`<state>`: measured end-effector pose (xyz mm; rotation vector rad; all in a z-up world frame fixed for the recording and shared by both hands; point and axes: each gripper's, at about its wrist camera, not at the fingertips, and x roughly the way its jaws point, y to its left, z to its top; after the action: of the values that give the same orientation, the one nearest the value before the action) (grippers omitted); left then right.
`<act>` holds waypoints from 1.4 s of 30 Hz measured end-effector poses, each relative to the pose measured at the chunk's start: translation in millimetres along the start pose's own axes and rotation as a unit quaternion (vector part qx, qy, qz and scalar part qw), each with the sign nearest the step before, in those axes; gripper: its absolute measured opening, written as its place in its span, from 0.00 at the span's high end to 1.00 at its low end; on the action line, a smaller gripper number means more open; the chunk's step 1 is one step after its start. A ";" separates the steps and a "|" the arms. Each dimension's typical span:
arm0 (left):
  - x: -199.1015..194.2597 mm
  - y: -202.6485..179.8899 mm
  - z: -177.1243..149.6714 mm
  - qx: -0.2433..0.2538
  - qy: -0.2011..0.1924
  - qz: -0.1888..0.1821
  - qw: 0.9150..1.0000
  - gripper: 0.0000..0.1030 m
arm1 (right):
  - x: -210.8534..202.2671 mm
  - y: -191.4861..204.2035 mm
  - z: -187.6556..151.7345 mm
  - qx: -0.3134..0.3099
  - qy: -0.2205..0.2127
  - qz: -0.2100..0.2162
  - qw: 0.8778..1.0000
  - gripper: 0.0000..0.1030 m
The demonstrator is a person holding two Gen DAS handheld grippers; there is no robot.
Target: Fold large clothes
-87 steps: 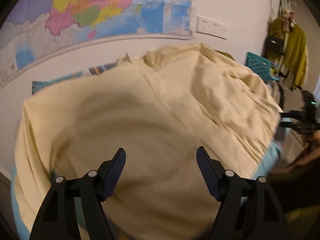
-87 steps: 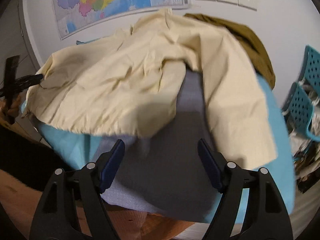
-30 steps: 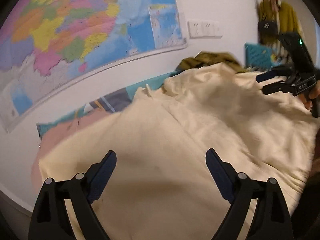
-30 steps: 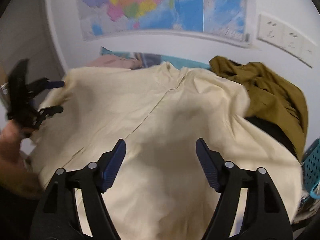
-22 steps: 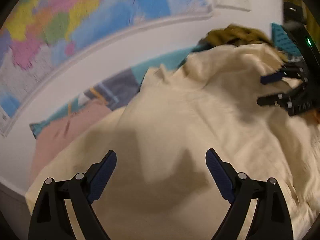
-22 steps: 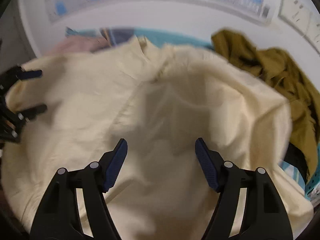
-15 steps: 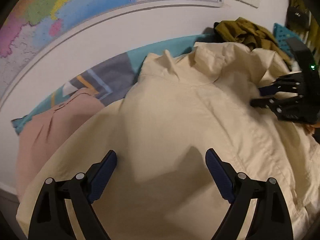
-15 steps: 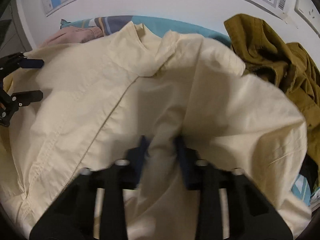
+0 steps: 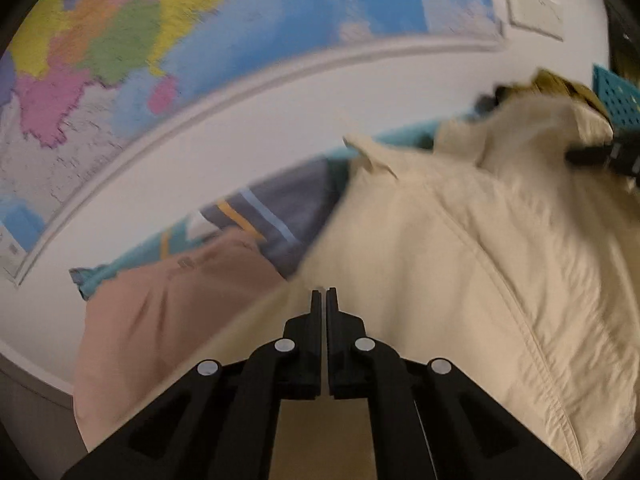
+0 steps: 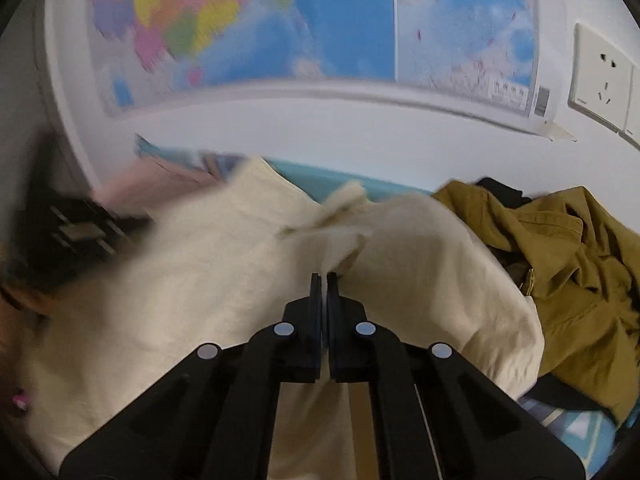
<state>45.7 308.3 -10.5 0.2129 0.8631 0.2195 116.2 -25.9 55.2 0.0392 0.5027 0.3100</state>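
A large cream shirt (image 9: 460, 264) lies spread over the bed, collar toward the wall; it also shows in the right wrist view (image 10: 224, 280). My left gripper (image 9: 324, 294) is shut on the cream shirt at its left edge. My right gripper (image 10: 324, 278) is shut on a raised fold of the cream shirt near the collar. The right gripper also shows at the right edge of the left wrist view (image 9: 604, 154), and the left gripper is a dark blur in the right wrist view (image 10: 76, 232).
A pink garment (image 9: 160, 300) lies left of the shirt. An olive jacket (image 10: 572, 264) is heaped to the right. A teal striped bedsheet (image 9: 264, 208) runs along the white wall under a map (image 9: 160, 40). A teal basket (image 9: 616, 96) stands far right.
Both grippers were open over the shirt; now each has closed on its fabric. Both views have tilted up toward the wall, and the cloth is lifting and blurred.
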 end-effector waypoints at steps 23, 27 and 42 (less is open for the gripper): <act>-65.7 -117.4 -38.8 0.149 -0.040 -0.216 0.964 0.35 | -177.0 -137.8 -144.8 0.095 0.056 -0.072 0.991 0.12; -67.2 -146.1 -45.5 0.181 -0.041 -0.242 0.952 0.34 | -174.6 -158.8 -198.2 0.134 0.108 -0.057 0.983 0.16; -60.7 -178.1 -40.3 0.195 -0.015 -0.250 0.948 0.34 | -244.7 -208.5 -174.1 0.164 0.031 -0.152 0.974 0.67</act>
<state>-4.9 125.1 -40.4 0.3566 0.8975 -0.4321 -111.7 -305.1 -6.4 0.2724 0.6103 -0.0741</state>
